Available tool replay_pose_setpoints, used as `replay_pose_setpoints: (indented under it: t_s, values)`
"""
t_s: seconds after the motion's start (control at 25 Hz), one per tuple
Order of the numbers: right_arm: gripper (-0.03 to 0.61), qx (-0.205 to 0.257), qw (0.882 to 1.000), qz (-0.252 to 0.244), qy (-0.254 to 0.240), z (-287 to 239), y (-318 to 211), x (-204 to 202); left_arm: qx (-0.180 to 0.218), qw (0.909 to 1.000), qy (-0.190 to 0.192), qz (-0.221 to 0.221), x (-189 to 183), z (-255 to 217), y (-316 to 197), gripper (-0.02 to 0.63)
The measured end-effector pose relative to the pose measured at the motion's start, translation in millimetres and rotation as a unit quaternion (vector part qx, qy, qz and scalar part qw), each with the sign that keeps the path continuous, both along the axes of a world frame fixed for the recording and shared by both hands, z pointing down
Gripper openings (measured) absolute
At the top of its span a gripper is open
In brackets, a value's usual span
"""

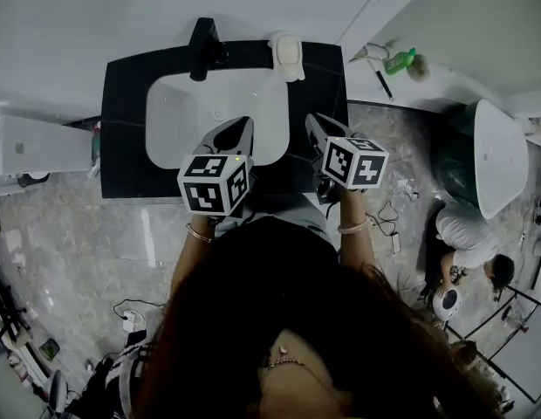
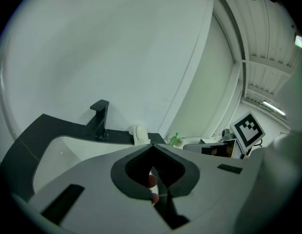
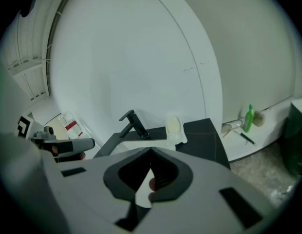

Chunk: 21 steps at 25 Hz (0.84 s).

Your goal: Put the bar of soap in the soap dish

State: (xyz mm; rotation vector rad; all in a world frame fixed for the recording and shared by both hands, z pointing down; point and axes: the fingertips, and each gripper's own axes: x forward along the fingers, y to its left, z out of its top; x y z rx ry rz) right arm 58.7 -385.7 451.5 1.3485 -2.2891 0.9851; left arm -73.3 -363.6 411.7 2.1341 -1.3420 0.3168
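A pale bar of soap (image 1: pixel 287 51) lies in the white soap dish (image 1: pixel 289 71) at the back of the black counter (image 1: pixel 122 129), right of the black tap (image 1: pixel 203 49). Both gripper views show the same dish, with the soap dish (image 3: pixel 179 137) holding the soap (image 3: pixel 174 126) in the right gripper view and the soap dish (image 2: pixel 139 133) small in the left one. My left gripper (image 1: pixel 244 122) hovers over the front of the white basin (image 1: pixel 179 116), jaws together and empty. My right gripper (image 1: pixel 312 120) is beside it over the counter's front, shut on nothing, well short of the dish.
A green bottle (image 1: pixel 401 59) and a brush lie on the white ledge right of the counter. A person (image 1: pixel 467 234) crouches on the floor at the right near a white tub (image 1: pixel 502 155). A white unit (image 1: pixel 35 151) stands left of the counter. Cables trail on the marble floor.
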Motion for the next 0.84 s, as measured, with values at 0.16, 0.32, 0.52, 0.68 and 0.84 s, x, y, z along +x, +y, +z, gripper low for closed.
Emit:
replay_pose_setpoints:
  t_s: [0.16, 0.32, 0.52, 0.68, 0.84]
  values:
    - [0.017, 0.003, 1.0, 0.0, 0.024, 1, 7, -1, -0.001, 1.0, -0.002, 0.006, 2, 1, 7, -0.003]
    - [0.017, 0.005, 0.999, 0.0, 0.039, 0, 13, 0, -0.005, 0.9998, -0.012, 0.013, 7, 5, 14, -0.004]
    - [0.017, 0.004, 0.999, 0.001, 0.043, 2, 14, 1, 0.0, 1.0, -0.006, 0.007, 6, 1, 13, -0.003]
    - [0.017, -0.002, 0.999, 0.006, 0.044, 7, 16, 4, -0.002, 0.9999, -0.007, 0.008, 8, 3, 14, -0.004]
    - [0.017, -0.008, 0.999, 0.006, 0.045, 10, 17, 5, 0.002, 0.9999, 0.012, 0.004, 8, -2, 14, -0.003]
